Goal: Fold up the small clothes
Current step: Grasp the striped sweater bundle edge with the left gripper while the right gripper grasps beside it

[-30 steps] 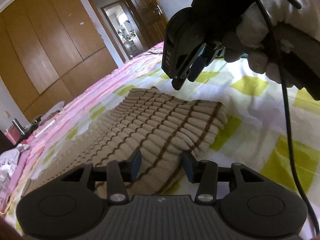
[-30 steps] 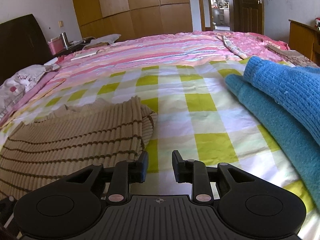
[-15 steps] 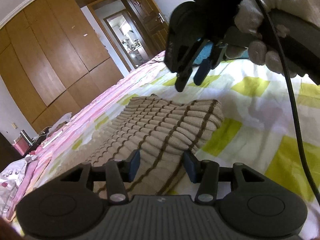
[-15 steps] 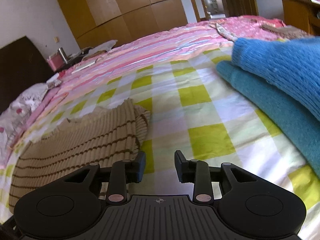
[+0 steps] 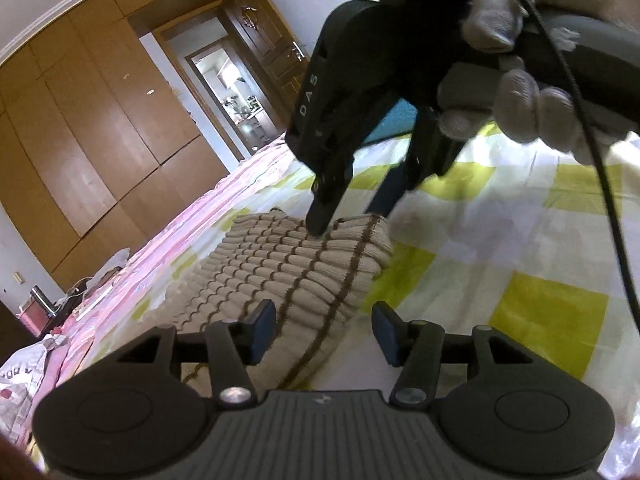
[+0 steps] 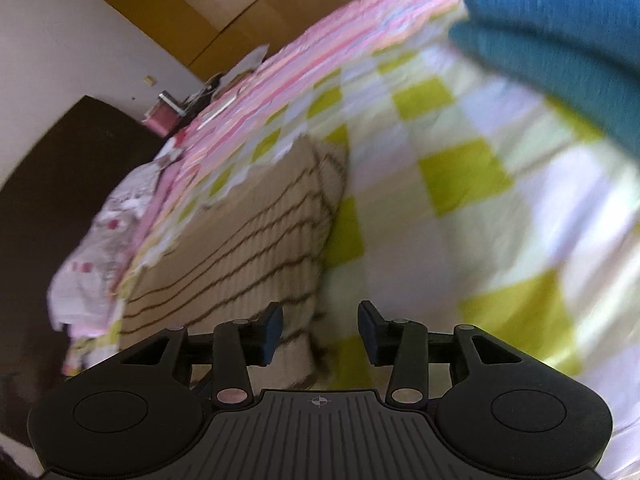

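Jaws on both grippers are standing wide with nothing held: right gripper (image 5: 344, 216) is tipping down onto the sweater (image 5: 304, 264) edge at frame centre, left gripper (image 5: 324, 330) is straddling its near corner, likely setting up a two-point fold grab.

A bed with a yellow-green and white checked sheet (image 5: 552, 312) and pink striped bedding (image 6: 320, 60) lies ahead of the tool. Wooden wardrobe doors (image 5: 100, 128) stand beyond, an open doorway (image 5: 228, 92) beside them. A dark headboard (image 6: 48, 184) stands left.
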Available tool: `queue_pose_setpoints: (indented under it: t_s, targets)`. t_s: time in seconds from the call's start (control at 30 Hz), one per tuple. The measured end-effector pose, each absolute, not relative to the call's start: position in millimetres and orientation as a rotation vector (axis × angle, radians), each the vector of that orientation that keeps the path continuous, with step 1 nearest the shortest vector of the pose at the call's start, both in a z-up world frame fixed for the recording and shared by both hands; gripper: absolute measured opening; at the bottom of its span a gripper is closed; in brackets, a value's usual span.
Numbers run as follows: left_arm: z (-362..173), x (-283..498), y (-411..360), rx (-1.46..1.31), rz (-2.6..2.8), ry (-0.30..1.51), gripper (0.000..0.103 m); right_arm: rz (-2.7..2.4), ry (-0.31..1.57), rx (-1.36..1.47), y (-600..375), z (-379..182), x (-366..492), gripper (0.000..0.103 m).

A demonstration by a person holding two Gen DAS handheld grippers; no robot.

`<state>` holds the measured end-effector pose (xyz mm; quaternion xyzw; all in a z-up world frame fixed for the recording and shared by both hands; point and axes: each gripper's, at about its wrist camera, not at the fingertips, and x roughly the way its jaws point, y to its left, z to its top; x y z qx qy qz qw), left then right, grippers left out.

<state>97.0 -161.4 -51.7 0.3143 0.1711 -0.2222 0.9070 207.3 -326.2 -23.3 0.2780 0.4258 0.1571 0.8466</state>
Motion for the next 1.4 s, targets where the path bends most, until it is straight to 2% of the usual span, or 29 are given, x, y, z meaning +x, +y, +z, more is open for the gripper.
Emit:
queue_pose_setpoints:
  t_s: [0.13,0.17,0.2,0.27,0.4,0.53,0.6,0.67,0.7,0.73,0.8,0.83,1.13,1.23,1.33,1.4]
  targets:
    - [-52,97,-159,0.649,-0.421,0.347,0.065,0.389,0.958,0.647,-316,-36,216,0.042]
    - [-52,97,-160,0.650,-0.416,0.344,0.065,0.394,0.962,0.655,-314,-36,217,0.038]
    - [-52,97,-161,0.653,-0.416,0.342,0.066,0.406,0.972,0.676,-314,-37,219,0.025]
    - [-52,97,-164,0.657,-0.419,0.335,0.067,0.429,0.989,0.747,-316,-38,224,0.017]
    - [-54,98,-174,0.683,-0.410,0.306,0.077,0.463,0.944,0.831,-322,-25,223,0.014]
    - [-56,111,-184,0.713,-0.361,0.299,0.077,0.482,0.934,0.867,-325,-16,224,0.013]
    - [-51,119,-184,0.681,-0.348,0.314,0.064,0.479,0.940,0.834,-325,-14,224,0.017]
    - [-45,132,-180,0.634,-0.334,0.352,0.043,0.461,0.941,0.808,-326,-12,226,0.017]
    - [-43,138,-178,0.610,-0.333,0.372,0.039,0.443,0.932,0.804,-329,-13,227,0.023]
    - [-41,143,-175,0.587,-0.337,0.390,0.031,0.427,0.925,0.807,-332,-13,229,0.028]
    - [-38,148,-172,0.552,-0.348,0.413,0.029,0.379,0.901,0.817,-339,-16,237,0.053]
    - [-38,147,-171,0.548,-0.352,0.412,0.028,0.361,0.893,0.813,-340,-19,243,0.054]
    - [-37,143,-167,0.503,-0.382,0.407,0.026,0.304,0.878,0.860,-324,-48,299,0.055]
    - [-34,144,-163,0.480,-0.381,0.404,0.024,0.318,0.852,0.863,-319,-53,308,0.051]
    - [-31,147,-157,0.450,-0.383,0.409,0.024,0.319,0.839,0.901,-318,-56,319,0.043]
    - [-30,148,-155,0.438,-0.387,0.409,0.024,0.302,0.854,0.896,-320,-57,321,0.024]
